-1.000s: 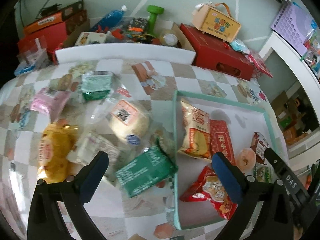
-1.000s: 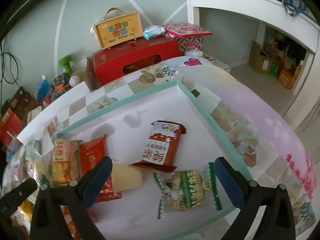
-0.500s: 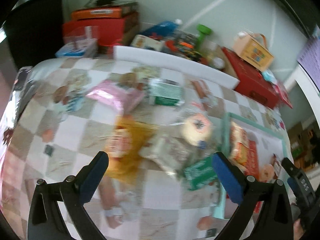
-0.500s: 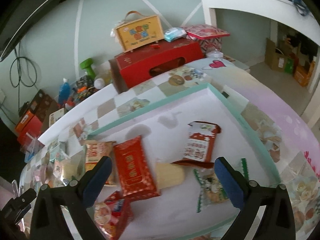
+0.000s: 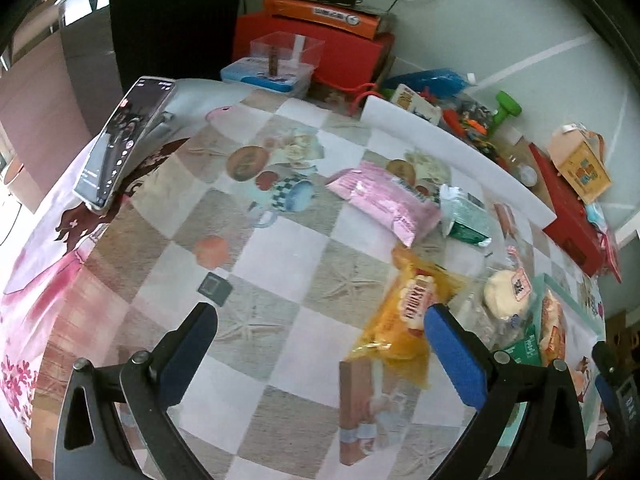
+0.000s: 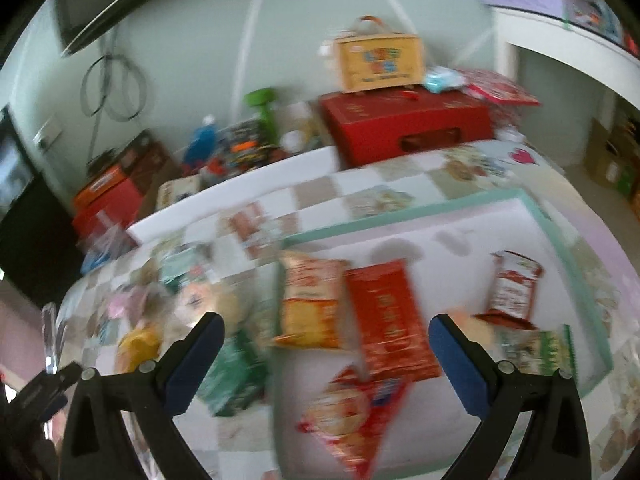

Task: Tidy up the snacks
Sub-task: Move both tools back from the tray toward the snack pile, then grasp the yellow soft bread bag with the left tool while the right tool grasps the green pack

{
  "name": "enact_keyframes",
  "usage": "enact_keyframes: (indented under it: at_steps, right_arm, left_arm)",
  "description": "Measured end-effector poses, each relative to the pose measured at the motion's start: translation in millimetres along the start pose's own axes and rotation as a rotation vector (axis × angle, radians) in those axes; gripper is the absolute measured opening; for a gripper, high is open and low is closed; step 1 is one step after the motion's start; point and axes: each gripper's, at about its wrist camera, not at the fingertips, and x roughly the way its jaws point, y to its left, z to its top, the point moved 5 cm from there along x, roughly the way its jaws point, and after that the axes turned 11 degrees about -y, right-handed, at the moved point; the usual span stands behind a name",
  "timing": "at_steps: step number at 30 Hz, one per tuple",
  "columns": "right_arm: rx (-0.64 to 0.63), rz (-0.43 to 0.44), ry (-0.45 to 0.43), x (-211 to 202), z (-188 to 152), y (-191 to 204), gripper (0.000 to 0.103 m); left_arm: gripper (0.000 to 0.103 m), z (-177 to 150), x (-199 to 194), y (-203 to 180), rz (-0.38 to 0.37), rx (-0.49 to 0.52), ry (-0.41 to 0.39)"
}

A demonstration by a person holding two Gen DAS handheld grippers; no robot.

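Both our left gripper (image 5: pixel 320 344) and right gripper (image 6: pixel 326 344) gape wide, empty; next we fetch the yellow packet (image 5: pixel 404 312) beside the tray's (image 6: pixel 412 218) left edge.

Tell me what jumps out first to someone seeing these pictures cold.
The teal-rimmed tray on the right, with red and orange snack packets lying flat in it. Left of it, a loose heap on the checked tablecloth: a yellow bag, a pink packet. A phone leans at the far left.
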Motion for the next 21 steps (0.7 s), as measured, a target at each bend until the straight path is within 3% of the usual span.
enact_keyframes:
  at_steps: [11,21]
  right_arm:
    - [-0.227,0.142,0.067,12,-34,86,0.103]
    - [-0.346,0.116,0.134,34,-58,96,0.103]
  left_arm:
    - [0.103,-4,8,-7,-0.028,0.034,0.03]
    - [0.103,-13,24,-16,-0.019,0.075,0.084]
